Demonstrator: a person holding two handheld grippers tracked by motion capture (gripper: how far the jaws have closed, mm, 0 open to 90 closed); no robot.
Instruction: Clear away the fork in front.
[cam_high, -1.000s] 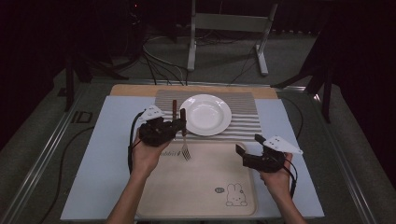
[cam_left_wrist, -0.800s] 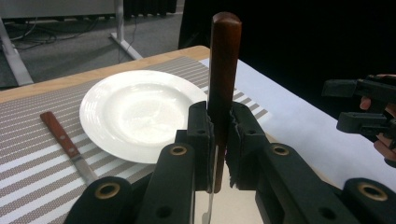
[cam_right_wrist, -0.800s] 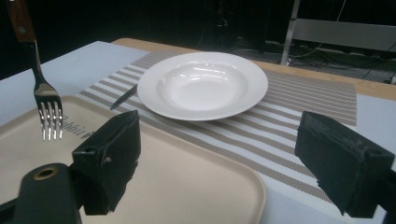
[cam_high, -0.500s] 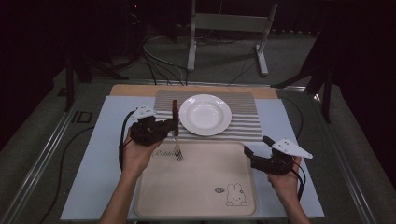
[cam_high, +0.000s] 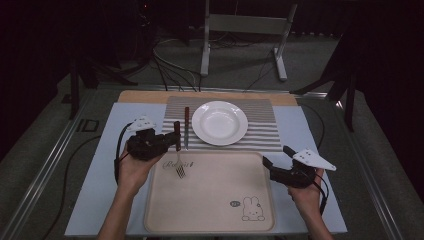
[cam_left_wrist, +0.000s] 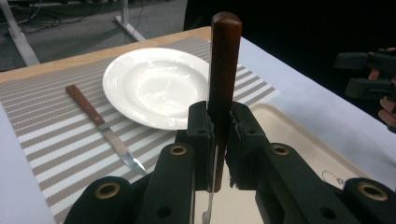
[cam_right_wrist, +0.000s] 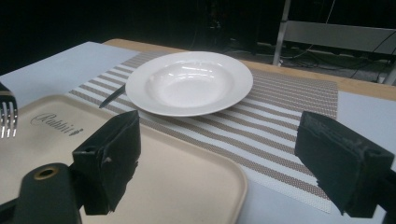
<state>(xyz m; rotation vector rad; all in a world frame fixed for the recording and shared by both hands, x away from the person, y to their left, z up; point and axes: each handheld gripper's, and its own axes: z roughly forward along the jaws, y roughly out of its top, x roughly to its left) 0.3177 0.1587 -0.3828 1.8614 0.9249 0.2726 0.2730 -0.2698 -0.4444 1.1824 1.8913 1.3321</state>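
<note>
Clamping the brown wooden handle of a metal fork (cam_left_wrist: 224, 70) between the black jaws of the left gripper (cam_high: 176, 136), pressing on it from both sides just above the steel neck. Holding that fork nearly upright, with the handle end rising above the jaws and the tines hanging down. In the high view, keeping those tines over the far left part of a beige rectangular plastic tray (cam_high: 215, 200) with a rabbit drawing, close to its printed lettering; not possible to tell whether touching the tray or hanging just above it.

Keeping the right gripper (cam_high: 276, 156) over the right edge of the same tray, well apart from the fork, with its jaws spread wide and gripping nothing. Looking between them, in the right gripper view, at tray and mat, and catching the fork tines at the left edge.

Leaving a round white ceramic plate (cam_high: 220, 122) resting on a grey-and-white striped woven placemat (cam_high: 260, 135) beyond the tray. Leaving a wooden-handled table knife (cam_high: 186, 127) lying flat on that mat just beside the plate's left rim, with the blade pointing toward the tray, near the clamped fork but apart from it. Supporting mat and tray on a pale sheet (cam_high: 100, 175) covering the table.
</note>
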